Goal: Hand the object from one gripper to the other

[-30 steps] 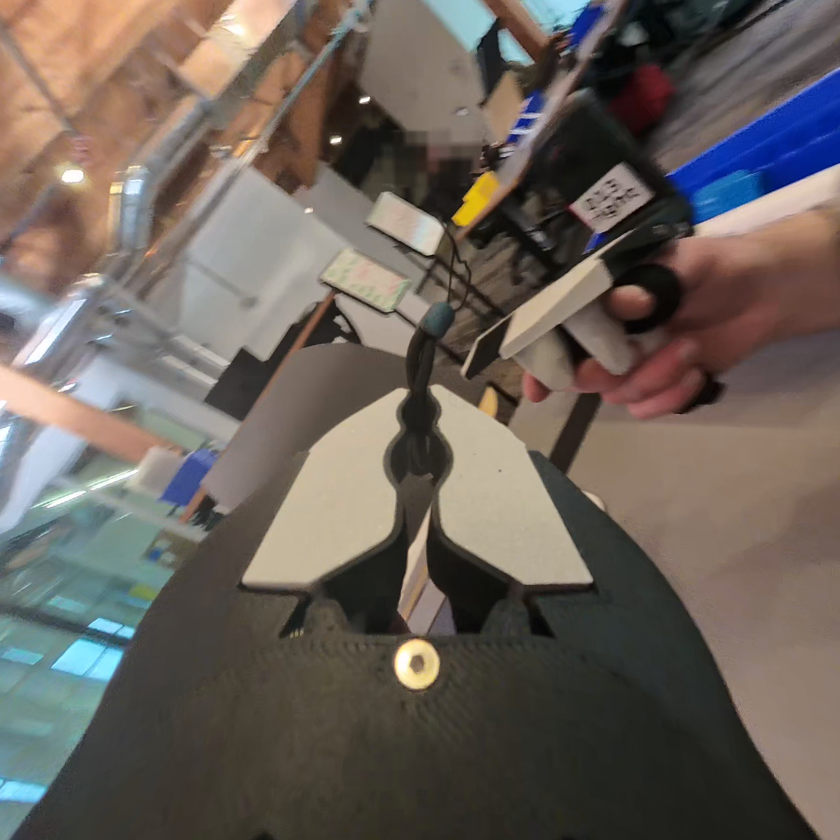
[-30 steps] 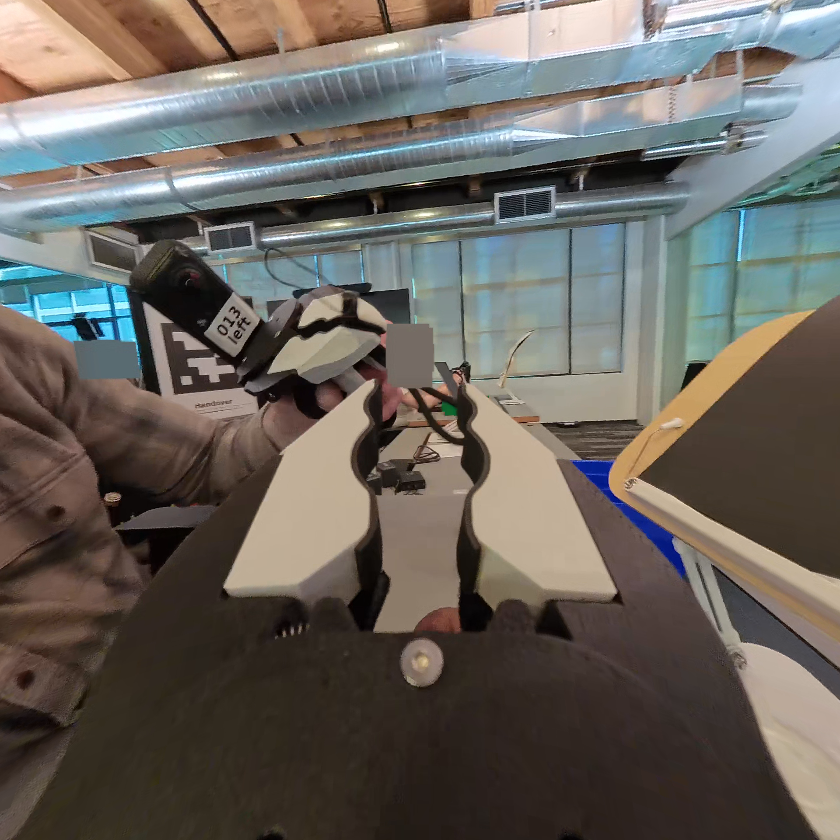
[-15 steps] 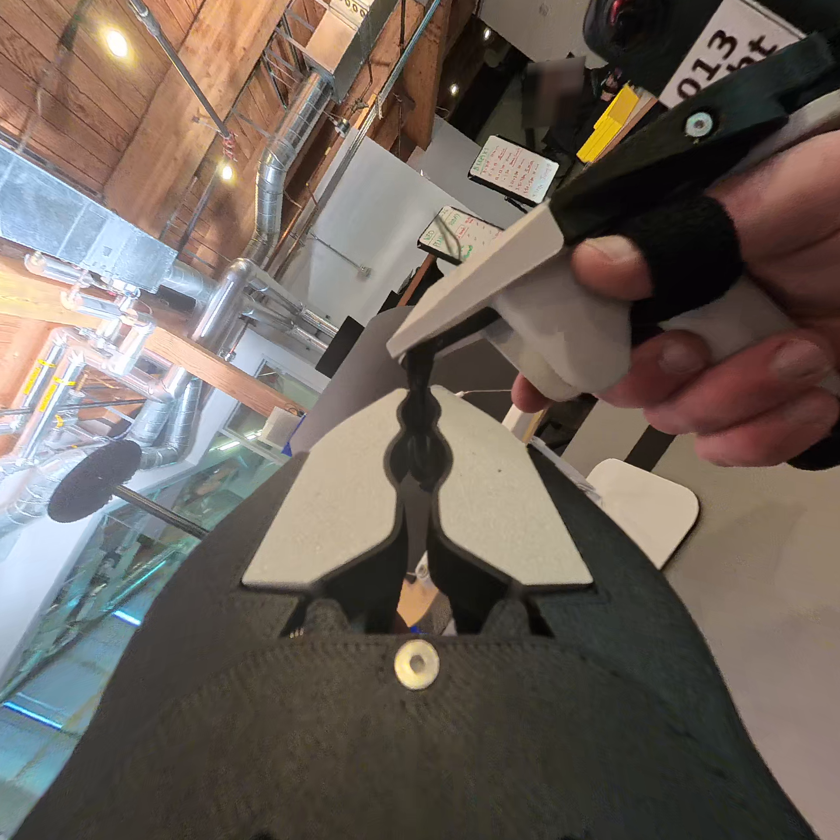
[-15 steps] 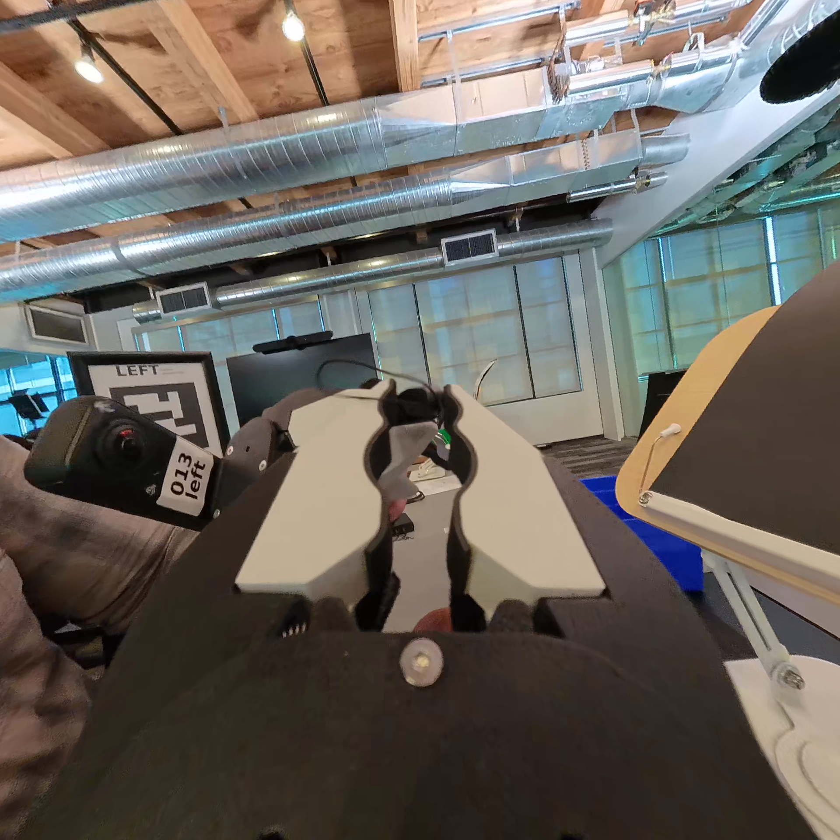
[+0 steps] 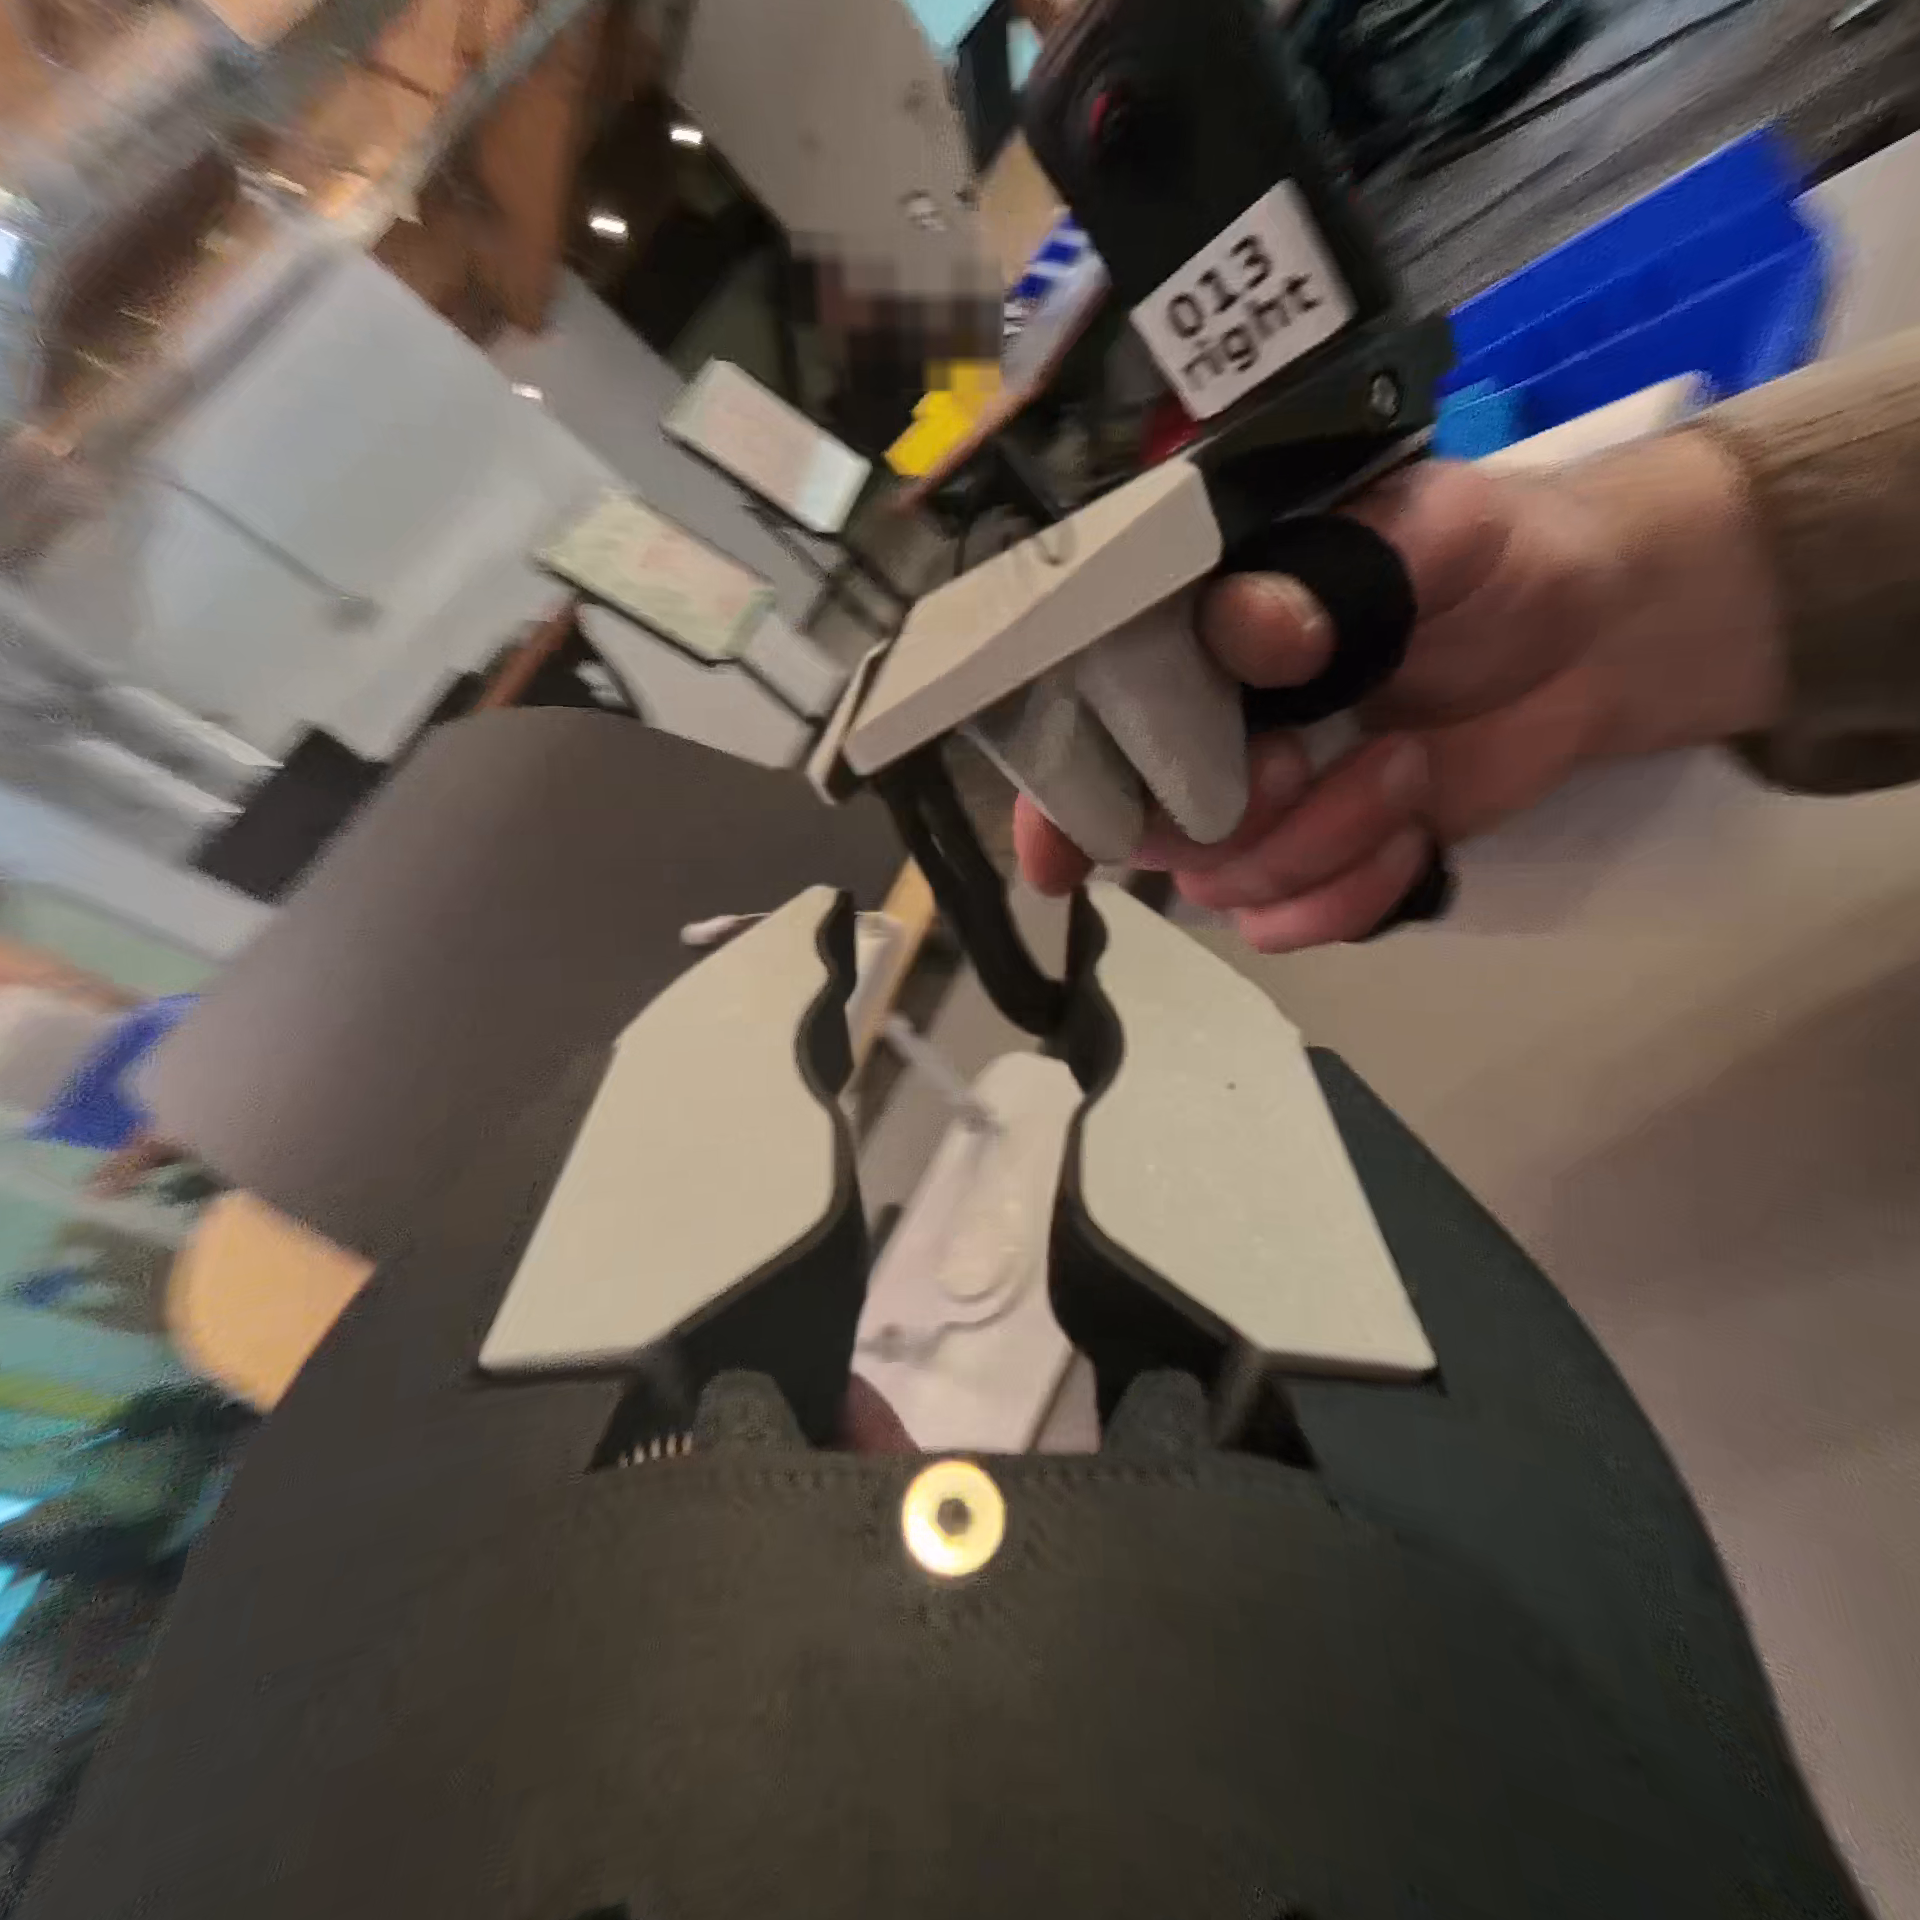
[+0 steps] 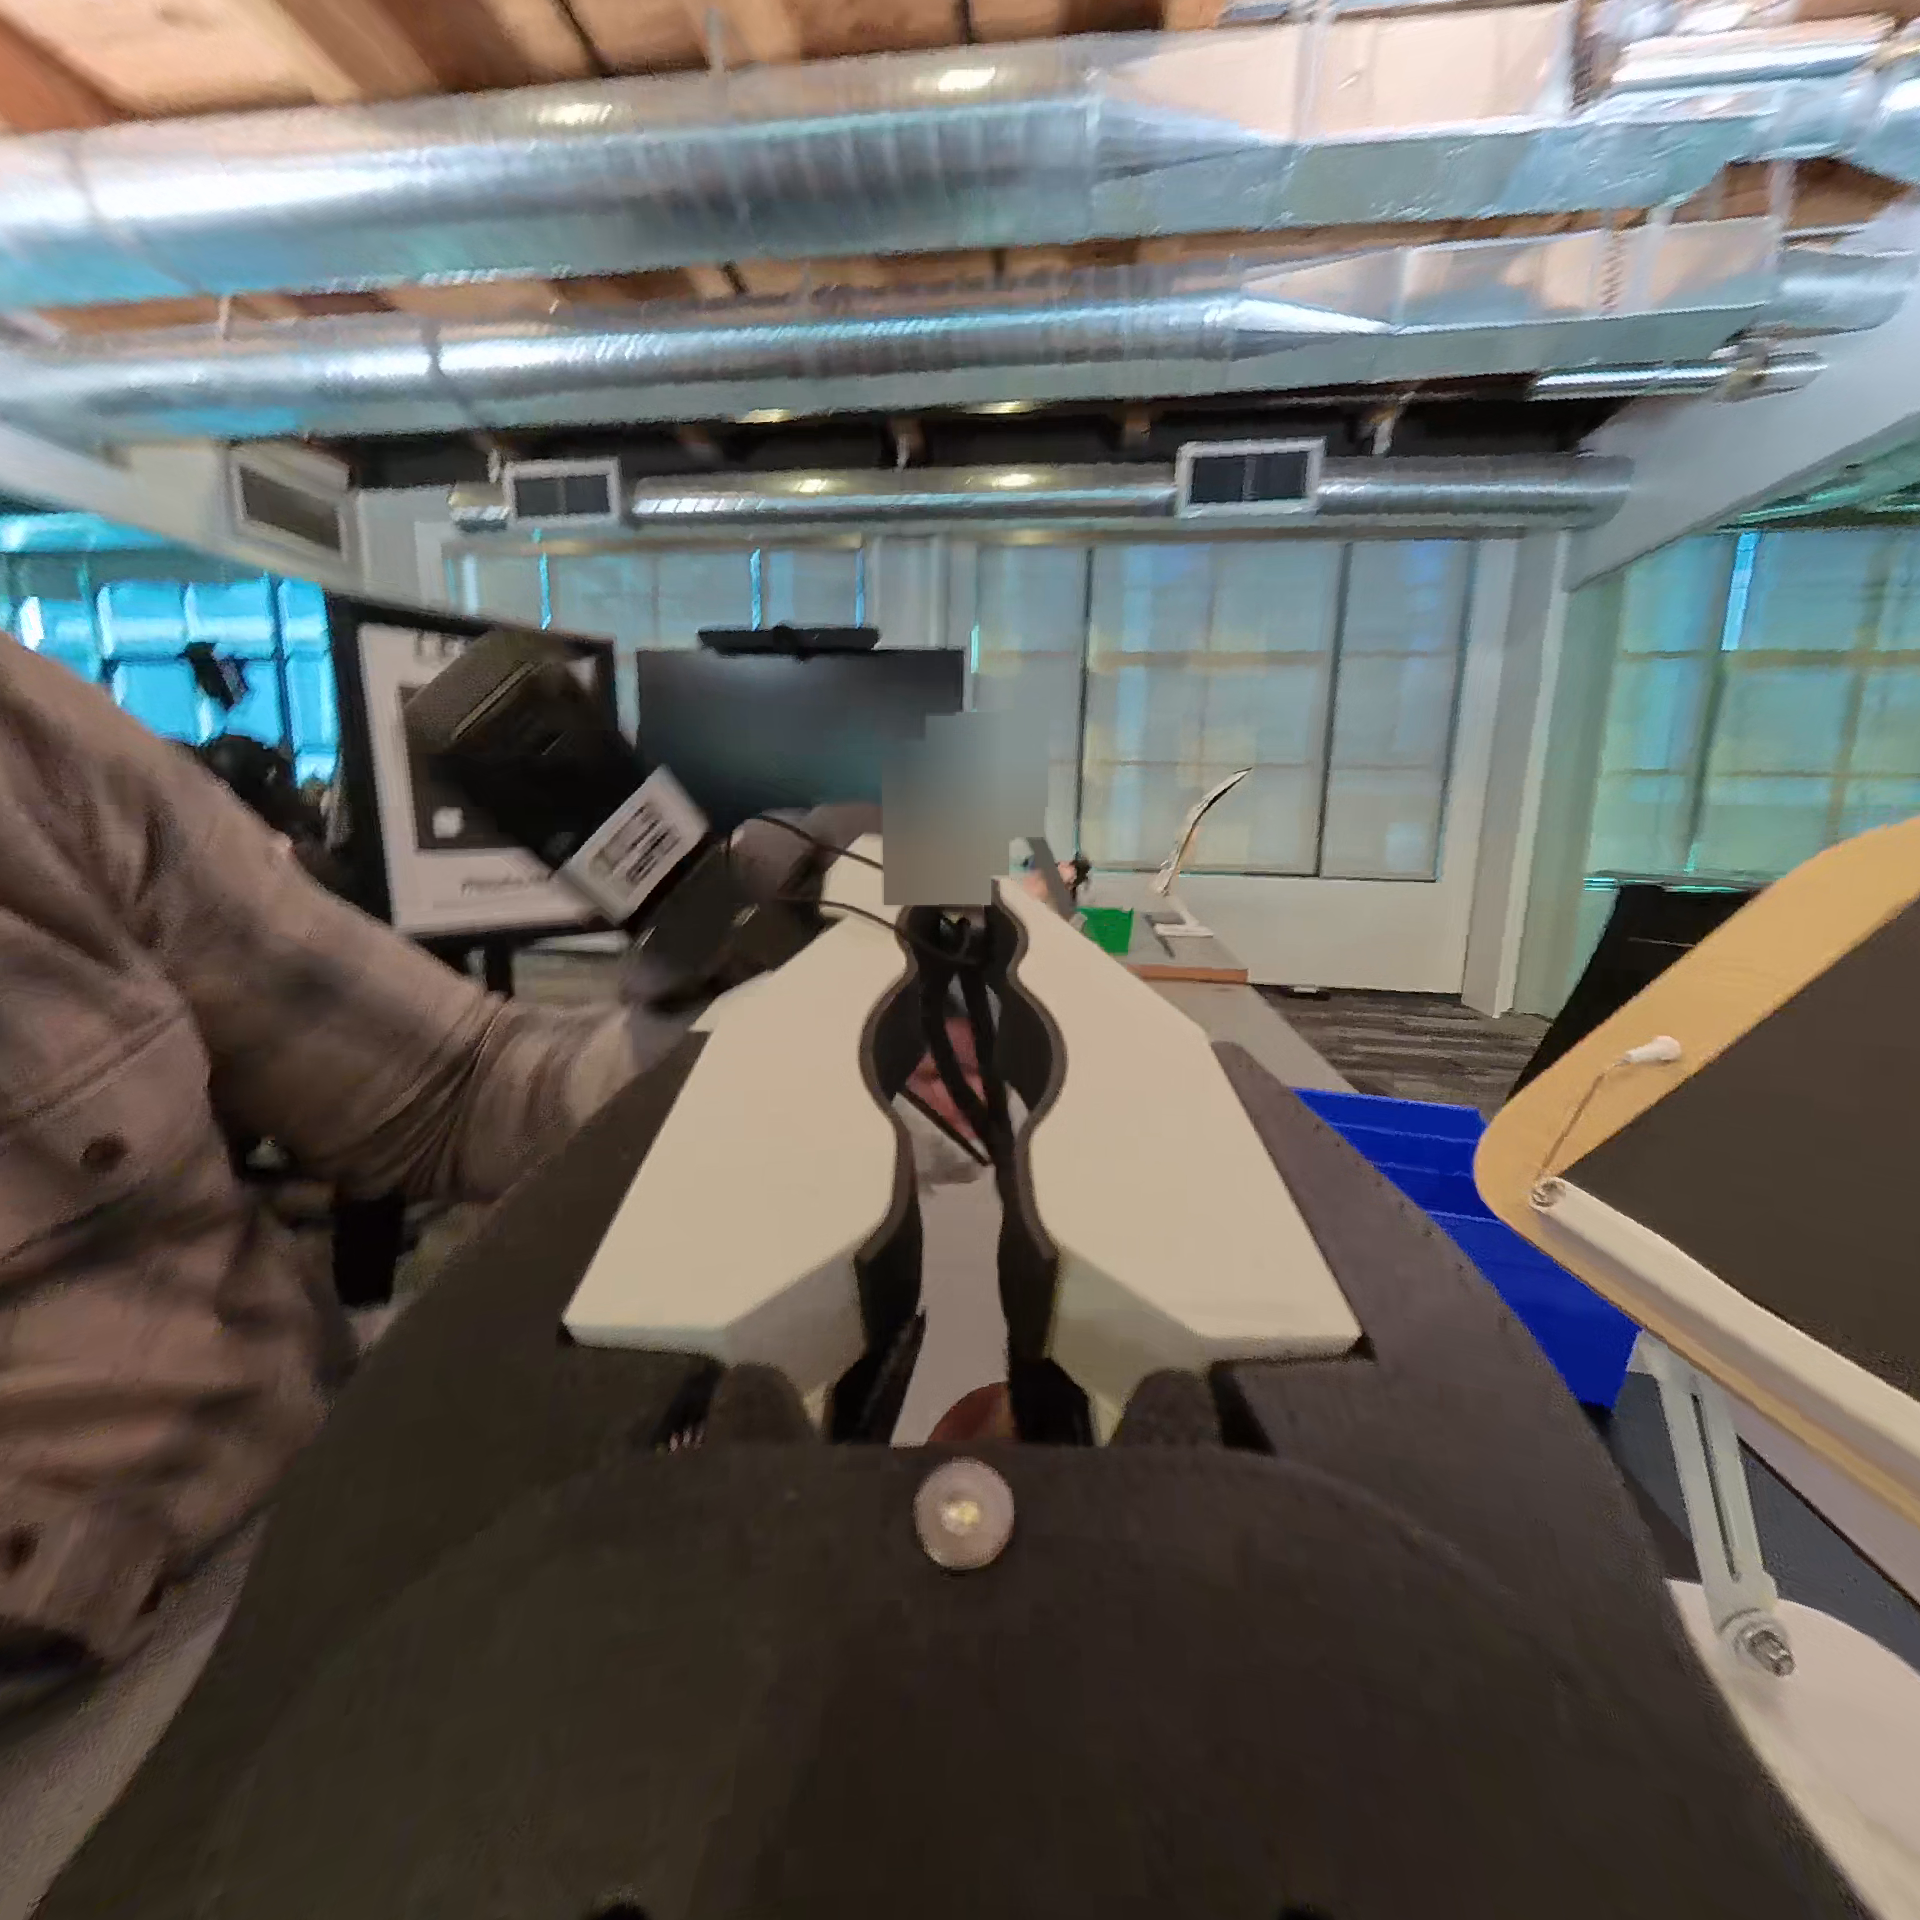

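In the left wrist view, a dark tilted panel (image 5: pixel 499 935) fills the left background and everything behind it is blurred. In the middle, the left tool (image 5: pixel 961 925) stands with its two grey fingers (image 5: pixel 707 1153) wide apart, and a white base (image 5: pixel 971 1236) shows through the gap. The object, a bunch of thin black cords (image 5: pixel 987 935), hangs as a loop between these fingers; its lowest part lies close against the inner edge of the right-side finger, but I cannot tell if it really touches. The upper end of the cords goes up into the tip of the right tool (image 5: pixel 847 748), which comes in from the upper right and is closed on them. A hand (image 5: pixel 1455 707) holds this tool, with one finger through a black ring (image 5: pixel 1320 623), and a blue bin (image 5: pixel 1642 281) is behind it. In the right wrist view, a grey sleeve (image 6: pixel 208 1039) fills the left side, and the camera end of the left tool (image 6: pixel 582 790) appears blurred beside it. In the middle, the right tool (image 6: pixel 961 920) has its white fingers (image 6: pixel 769 1174) narrow, almost meeting at the tips, with the black cords (image 6: pixel 966 1018) pinched there and running down through the oval gap. To the right there is a blue bin (image 6: pixel 1455 1195) and a tilted board with a wooden edge (image 6: pixel 1621 987).
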`<state>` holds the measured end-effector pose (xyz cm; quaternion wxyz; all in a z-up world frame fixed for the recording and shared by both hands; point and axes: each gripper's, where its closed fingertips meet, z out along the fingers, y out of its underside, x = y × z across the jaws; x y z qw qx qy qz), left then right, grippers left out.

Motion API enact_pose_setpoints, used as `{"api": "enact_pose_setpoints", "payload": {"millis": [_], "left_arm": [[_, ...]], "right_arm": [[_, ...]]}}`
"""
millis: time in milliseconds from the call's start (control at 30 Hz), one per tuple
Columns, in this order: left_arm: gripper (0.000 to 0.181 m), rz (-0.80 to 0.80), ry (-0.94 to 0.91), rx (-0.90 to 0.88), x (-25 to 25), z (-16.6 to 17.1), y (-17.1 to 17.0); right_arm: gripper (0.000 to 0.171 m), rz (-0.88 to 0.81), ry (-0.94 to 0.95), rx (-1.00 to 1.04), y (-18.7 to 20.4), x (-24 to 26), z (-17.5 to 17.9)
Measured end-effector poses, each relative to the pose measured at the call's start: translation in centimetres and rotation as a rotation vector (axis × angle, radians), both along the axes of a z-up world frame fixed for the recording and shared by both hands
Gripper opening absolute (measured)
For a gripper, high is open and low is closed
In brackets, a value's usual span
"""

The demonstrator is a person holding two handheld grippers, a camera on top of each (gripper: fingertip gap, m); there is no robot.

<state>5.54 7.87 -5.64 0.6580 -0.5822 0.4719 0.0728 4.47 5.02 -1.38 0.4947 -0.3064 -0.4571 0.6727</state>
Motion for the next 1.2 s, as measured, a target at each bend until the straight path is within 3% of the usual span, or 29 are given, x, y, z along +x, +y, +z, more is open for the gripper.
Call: {"api": "enact_pose_setpoints", "payload": {"millis": [233, 400, 567, 667, 800, 900, 1000, 1133, 1200], "left_arm": [[0.043, -0.405, -0.1, -0.409, 1.8, 0.5, -5.1], [0.038, -0.626, -0.06, -0.623, 3.7, -1.5, -8.4], [0.006, -0.661, -0.063, -0.658, 4.4, -2.3, -8.4], [0.003, -0.655, -0.066, -0.65, 4.4, -2.4, -8.0], [0.002, -0.55, -0.07, -0.54, 3.8, -1.8, -6.3], [0.002, -0.354, -0.039, -0.355, 2.0, -0.4, -3.5], [0.002, -0.122, -0.023, -0.135, -0.6, 2.1, -0.8], [0.003, 0.155, 0.257, 0.261, -3.9, 5.0, 1.1], [0.003, 0.193, 0.391, 0.395, -4.2, 5.7, 1.0]], "right_arm": [[0.004, 0.176, -0.111, 0.187, -3.9, 1.2, -1.6], [0.003, 0.301, -0.136, 0.244, -6.2, 2.2, -2.3], [0.003, 0.332, -0.154, 0.263, -6.7, 2.6, -2.6], [0.004, 0.332, -0.154, 0.269, -6.7, 2.7, -2.6], [0.004, 0.195, -0.11, 0.239, -4.9, 1.9, -1.6], [0.04, 0.093, -0.072, 0.177, -2.8, 1.7, -0.5], [0.052, -0.003, -0.072, 0.129, -0.6, 1.6, 0.0], [0.051, -0.097, -0.152, 0.139, 1.2, 1.3, -1.0], [0.05, -0.115, -0.178, 0.148, 1.6, 1.4, -1.2]]}}
